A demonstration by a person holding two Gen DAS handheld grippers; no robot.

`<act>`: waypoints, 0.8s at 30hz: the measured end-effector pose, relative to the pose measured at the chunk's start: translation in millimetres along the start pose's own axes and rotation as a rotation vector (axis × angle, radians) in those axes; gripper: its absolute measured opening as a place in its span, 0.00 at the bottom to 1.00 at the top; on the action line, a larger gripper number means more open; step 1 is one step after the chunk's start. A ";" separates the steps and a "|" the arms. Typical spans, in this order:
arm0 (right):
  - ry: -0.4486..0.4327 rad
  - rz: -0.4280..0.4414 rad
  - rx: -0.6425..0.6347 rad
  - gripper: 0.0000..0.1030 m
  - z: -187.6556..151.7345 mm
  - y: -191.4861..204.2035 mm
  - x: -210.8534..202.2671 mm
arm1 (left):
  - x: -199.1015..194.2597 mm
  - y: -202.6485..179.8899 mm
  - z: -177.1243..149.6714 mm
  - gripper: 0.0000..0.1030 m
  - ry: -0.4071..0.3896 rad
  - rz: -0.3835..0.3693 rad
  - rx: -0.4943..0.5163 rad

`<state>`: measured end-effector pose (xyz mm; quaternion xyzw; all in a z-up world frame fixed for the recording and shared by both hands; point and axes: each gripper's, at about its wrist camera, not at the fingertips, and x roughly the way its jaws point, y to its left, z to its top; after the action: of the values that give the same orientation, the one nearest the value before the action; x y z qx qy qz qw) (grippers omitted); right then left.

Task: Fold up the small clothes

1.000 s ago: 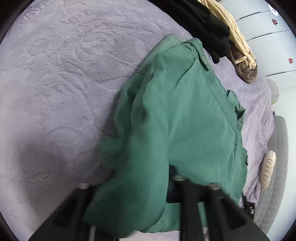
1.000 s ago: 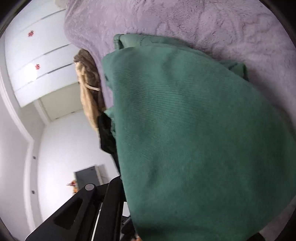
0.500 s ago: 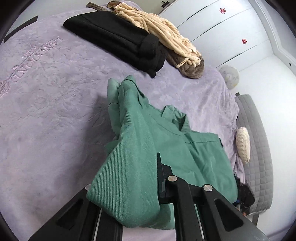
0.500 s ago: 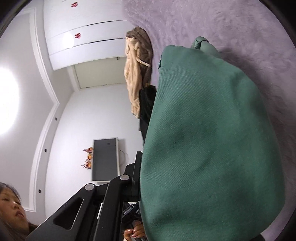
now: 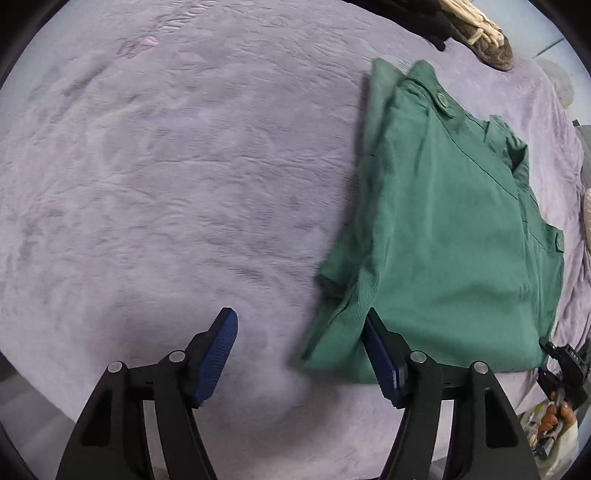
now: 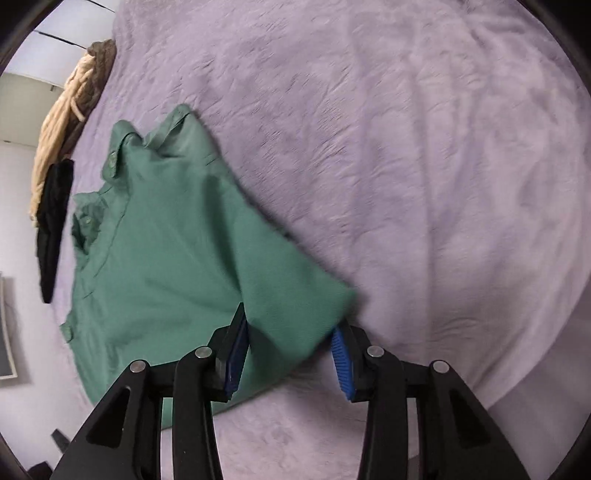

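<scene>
A green buttoned garment point(image 5: 454, 229) lies folded on the purple blanket point(image 5: 166, 166), at the right of the left wrist view. My left gripper point(image 5: 301, 332) hangs above the blanket with its jaws opening. The garment's lower left corner reaches in beside its right fingertip point(image 5: 373, 328), and the pads do not press on it. In the right wrist view the same garment point(image 6: 166, 240) spreads to the left. One of its corners lies between the blue pads of my right gripper point(image 6: 290, 332), whose jaws are opening and stand apart from the cloth.
A black garment point(image 5: 424, 18) and a beige knitted piece point(image 5: 476, 22) lie at the blanket's far edge; they show as the black garment point(image 6: 53, 221) and beige piece point(image 6: 62, 110) in the right wrist view. A person's hand point(image 5: 554, 413) shows at the lower right.
Both grippers were shut on the lifted green garment. They have let go and their jaws have spread. The garment now lies flat and folded on the blanket.
</scene>
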<state>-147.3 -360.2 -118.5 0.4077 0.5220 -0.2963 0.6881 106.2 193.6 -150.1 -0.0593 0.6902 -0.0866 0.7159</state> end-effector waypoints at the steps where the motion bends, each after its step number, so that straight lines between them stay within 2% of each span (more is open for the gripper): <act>1: -0.024 -0.012 -0.007 0.42 2.2 7.8 -7.0 | -6.5 4.8 1.9 0.68 -0.006 0.021 -0.013; 3: -0.084 -0.040 -0.043 0.43 5.0 19.4 -22.4 | -20.1 7.9 10.3 0.68 -0.047 0.114 -0.014; 5: -0.145 -0.019 -0.095 0.41 8.3 35.1 -30.3 | -28.9 4.5 19.2 0.68 -0.081 0.110 -0.017; 6: -0.164 0.006 -0.138 0.34 13.2 49.5 -34.0 | -34.0 -1.6 25.5 0.68 -0.103 0.095 -0.022; 7: -0.169 0.022 -0.177 0.30 16.5 62.5 -33.1 | -37.1 -11.0 33.0 0.68 -0.123 0.084 -0.013; 9: -0.161 0.057 -0.286 0.30 26.2 95.3 -29.2 | -39.8 -40.3 49.5 0.68 -0.170 0.070 0.036; 13: -0.103 0.038 -0.407 0.30 49.8 149.5 11.2 | -24.1 -98.6 86.9 0.68 -0.221 0.075 0.128; 17: -0.018 -0.034 -0.372 0.30 72.4 133.3 70.3 | 16.5 -129.5 115.8 0.68 -0.196 0.130 0.141; 18: 0.009 -0.042 -0.333 0.26 81.8 123.9 81.8 | 28.8 -129.3 118.6 0.68 -0.182 0.165 0.142; 19: 0.027 -0.023 -0.284 0.18 90.2 112.6 88.7 | 40.7 -127.2 119.5 0.68 -0.159 0.191 0.138; 21: 0.031 0.016 -0.207 0.07 100.1 96.9 87.0 | 59.3 -117.3 122.8 0.71 -0.114 0.164 0.098; 22: 0.029 0.033 -0.182 0.07 102.2 92.2 82.6 | 61.1 -110.2 124.3 0.81 -0.112 0.151 0.064; 24: 0.019 0.033 -0.176 0.10 101.1 89.6 69.9 | 57.4 -101.1 125.0 0.83 -0.106 0.151 0.037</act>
<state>-4.9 -402.8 -150.7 0.3569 0.5456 -0.2339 0.7213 228.6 78.6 -180.5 0.0019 0.6521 -0.0419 0.7570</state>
